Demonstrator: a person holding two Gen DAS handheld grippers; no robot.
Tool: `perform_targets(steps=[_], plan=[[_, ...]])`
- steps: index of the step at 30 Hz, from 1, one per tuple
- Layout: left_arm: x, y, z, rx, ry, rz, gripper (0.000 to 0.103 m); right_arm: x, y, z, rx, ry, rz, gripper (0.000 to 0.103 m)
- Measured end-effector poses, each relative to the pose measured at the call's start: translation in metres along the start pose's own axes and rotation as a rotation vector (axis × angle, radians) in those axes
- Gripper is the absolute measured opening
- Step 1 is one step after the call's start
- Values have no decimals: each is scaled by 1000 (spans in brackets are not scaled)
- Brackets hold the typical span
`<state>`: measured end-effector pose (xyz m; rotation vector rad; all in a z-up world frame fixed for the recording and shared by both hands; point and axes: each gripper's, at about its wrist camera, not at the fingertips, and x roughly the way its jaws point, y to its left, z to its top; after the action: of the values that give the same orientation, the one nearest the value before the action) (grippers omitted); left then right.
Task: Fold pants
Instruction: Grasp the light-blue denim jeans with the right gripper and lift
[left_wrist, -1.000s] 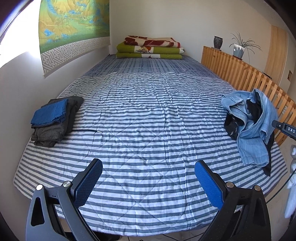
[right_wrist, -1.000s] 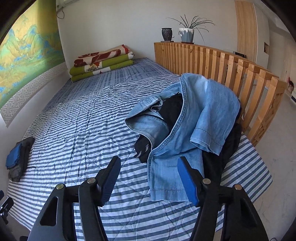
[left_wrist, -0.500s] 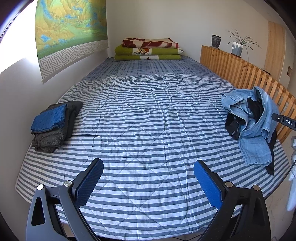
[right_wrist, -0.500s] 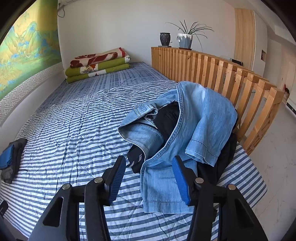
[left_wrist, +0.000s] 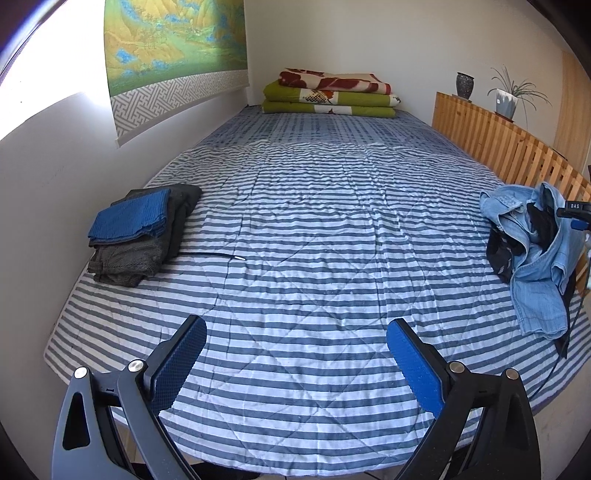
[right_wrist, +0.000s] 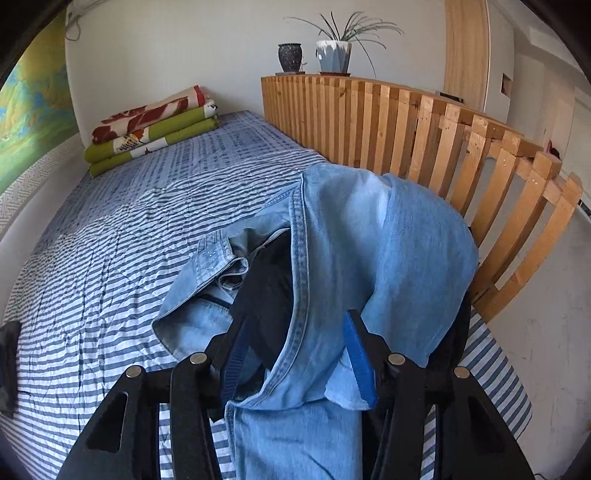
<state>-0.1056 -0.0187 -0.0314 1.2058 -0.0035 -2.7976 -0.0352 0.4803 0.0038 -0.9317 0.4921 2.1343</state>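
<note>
Denim pants (right_wrist: 332, 266) between opening right claw (right_wrist: 295, 332); left claw (left_wrist: 295, 350) wide apart, empty.

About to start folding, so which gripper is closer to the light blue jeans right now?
Right. The right gripper is at the jeans, denim between its opening jaws; the left gripper hangs over bare bedspread, well aside.
</note>
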Motion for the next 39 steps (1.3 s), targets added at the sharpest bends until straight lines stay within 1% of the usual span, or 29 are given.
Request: perform_targets(steps=[2, 4, 9, 11, 13, 14, 15, 18, 21, 23, 27, 29, 31, 33, 35, 37, 39], plan=[[2, 9, -1, -8, 3, 13, 100, 13, -3, 13, -1, 21, -28, 54], [4, 17, -3, -20, 8, 23, 100, 25, -3, 24, -7, 41, -50, 61], [12, 34, -7, -40, 22, 40, 100, 62, -10, 43, 1, 108, -165, 60], [15, 37, -8, -42, 27, 48, 100, 66, -20, 47, 24, 101, -182, 48], [19, 41, -9, -49, 33, 52, 100, 67, -33, 49, 65, 109, -161, 8], [22, 40, -10, -54, 38, 50, 100, 67, -40, 48, 89, 120, -147, 5], [24, 41, -10, -58, 41, 47, 100, 65, -46, 48, 112, 124, -130, 5], [31, 37, -10, -56, 47, 29, 100, 49, -55, 46, 130, 97, -91, 4], [35, 27, -10, -38, 49, 10, 100, 19, -47, 44, 109, 60, -6, 4], [36, 21, -9, -33, 47, -4, 100, -6, -34, 44, 77, 35, 35, 4], [32, 9, -7, -28, 34, -28, 100, -58, 8, 42, -33, -29, 145, 4], [27, 6, -8, -22, 25, -35, 100, -77, 35, 43, -71, -42, 229, 4], [21, 7, -9, -21, 16, -35, 100, -99, 67, 40, -128, -60, 293, 4], [16, 14, -11, -29, 9, -26, 100, -123, 100, 36, -191, -78, 367, 4], [9, 25, -13, -48, 2, -12, 100, -146, 134, 31, -230, -83, 468, 4], [2, 39, -16, -71, -4, 0, 100, -170, 166, 18, -279, -93, 561, 4], [-5, 53, -19, -88, -12, 18, 100, -194, 205, -3, -356, -97, 658, 4]])
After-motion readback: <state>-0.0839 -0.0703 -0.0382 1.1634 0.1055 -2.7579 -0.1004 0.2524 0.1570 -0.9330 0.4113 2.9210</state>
